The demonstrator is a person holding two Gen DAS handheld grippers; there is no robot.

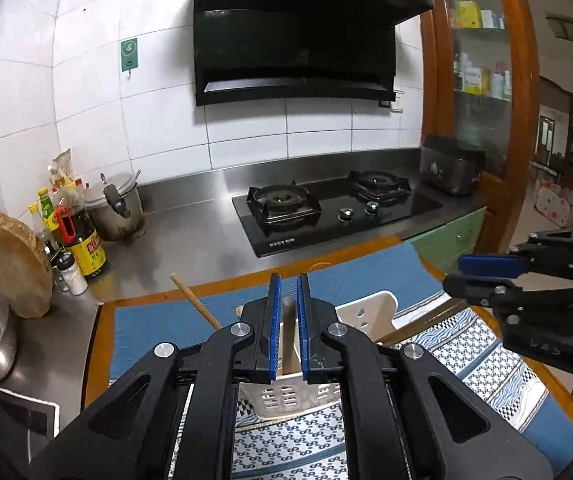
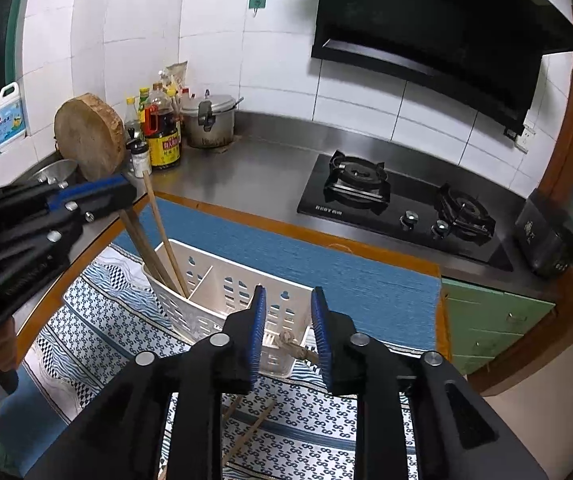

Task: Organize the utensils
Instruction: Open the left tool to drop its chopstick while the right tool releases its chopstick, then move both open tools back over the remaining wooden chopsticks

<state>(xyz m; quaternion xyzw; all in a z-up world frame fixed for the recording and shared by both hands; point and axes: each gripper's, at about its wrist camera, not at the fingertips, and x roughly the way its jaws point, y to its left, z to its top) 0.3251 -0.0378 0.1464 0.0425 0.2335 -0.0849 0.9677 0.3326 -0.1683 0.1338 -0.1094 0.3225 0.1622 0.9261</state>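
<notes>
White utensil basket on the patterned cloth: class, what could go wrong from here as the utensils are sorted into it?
1. The left gripper is shut on a wooden handle standing in the end compartment of the basket. Pushing sideways might tip the light basket.
2. A loose stick leans in that same compartment and may get levered out.
3. The right gripper hangs open just over the near rim and could knock it. Chopsticks on the cloth might scatter.

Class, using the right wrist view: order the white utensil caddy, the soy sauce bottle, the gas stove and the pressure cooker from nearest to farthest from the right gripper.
1. Caddy: directly ahead of the right gripper.
2. Stove: ahead, to the right, on the counter.
3. Soy sauce bottle: far left.
4. Pressure cooker: behind the bottle, in the corner by the wall.
</notes>
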